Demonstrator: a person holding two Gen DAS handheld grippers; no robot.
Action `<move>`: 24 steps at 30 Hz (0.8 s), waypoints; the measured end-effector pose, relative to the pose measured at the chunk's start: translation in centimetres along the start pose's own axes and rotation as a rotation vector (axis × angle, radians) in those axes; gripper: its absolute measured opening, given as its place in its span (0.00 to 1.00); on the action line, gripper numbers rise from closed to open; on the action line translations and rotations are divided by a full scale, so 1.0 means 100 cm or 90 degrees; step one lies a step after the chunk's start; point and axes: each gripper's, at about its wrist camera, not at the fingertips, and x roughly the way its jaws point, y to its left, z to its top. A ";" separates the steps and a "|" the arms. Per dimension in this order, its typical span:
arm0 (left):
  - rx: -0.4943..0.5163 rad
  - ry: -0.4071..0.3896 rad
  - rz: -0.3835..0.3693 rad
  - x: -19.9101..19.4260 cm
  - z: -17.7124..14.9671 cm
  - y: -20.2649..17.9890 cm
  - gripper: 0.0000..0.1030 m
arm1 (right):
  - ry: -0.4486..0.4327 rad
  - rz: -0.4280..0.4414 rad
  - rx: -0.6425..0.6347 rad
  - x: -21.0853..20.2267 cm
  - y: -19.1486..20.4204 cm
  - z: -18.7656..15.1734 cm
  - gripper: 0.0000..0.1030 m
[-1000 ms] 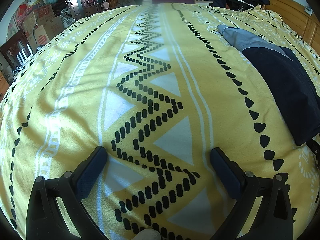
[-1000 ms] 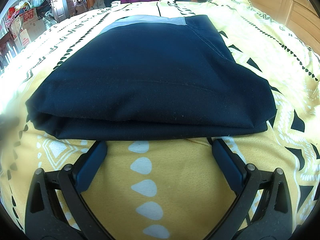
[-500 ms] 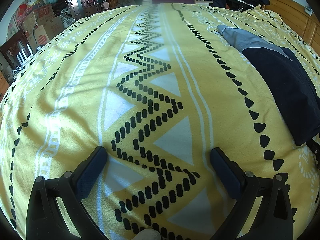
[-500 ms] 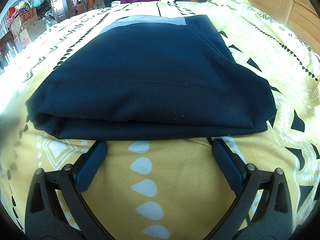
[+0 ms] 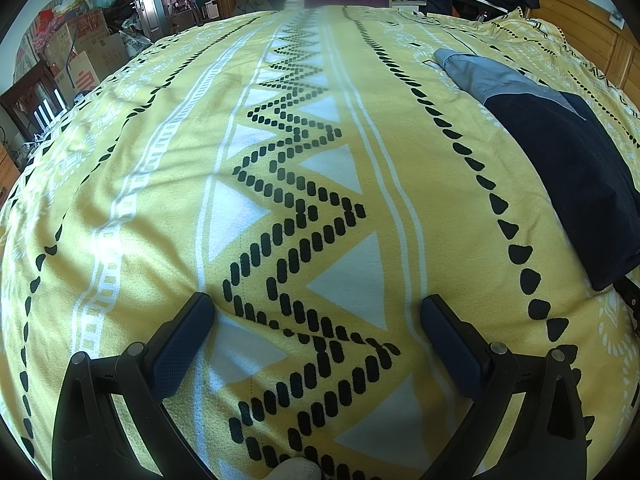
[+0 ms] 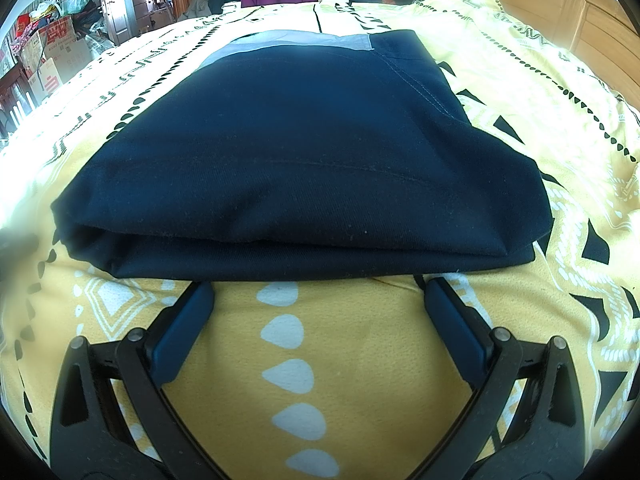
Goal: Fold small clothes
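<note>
Two hand-held grippers, left [image 5: 316,306] and right [image 6: 318,290], spread empty near the folded navy garment [image 6: 304,160].

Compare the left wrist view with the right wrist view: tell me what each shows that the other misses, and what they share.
Only the left wrist view shows the bedspread's central black zigzag band, with the left tongs open over it and nothing between them. Only the right wrist view shows the near folded edge of the navy garment, lying right at the tips of the open right tongs. Both show the yellow patterned bedspread, that garment with its grey-blue band, the cardboard boxes and the wooden headboard.
</note>
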 end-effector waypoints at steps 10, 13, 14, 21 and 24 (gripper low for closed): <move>0.002 0.000 0.004 0.000 0.000 -0.001 1.00 | 0.000 0.000 0.000 0.000 0.000 0.000 1.00; 0.002 0.000 0.003 0.000 0.000 -0.001 1.00 | 0.000 0.000 0.000 0.000 0.000 0.000 1.00; 0.002 0.000 0.003 -0.001 -0.001 -0.001 1.00 | 0.000 0.000 0.000 0.000 0.000 0.000 1.00; 0.002 0.001 0.004 0.000 0.000 -0.001 1.00 | 0.000 0.000 0.000 0.000 0.000 0.000 1.00; 0.002 0.001 0.004 0.000 0.000 -0.001 1.00 | 0.000 0.000 0.000 0.000 0.000 0.000 1.00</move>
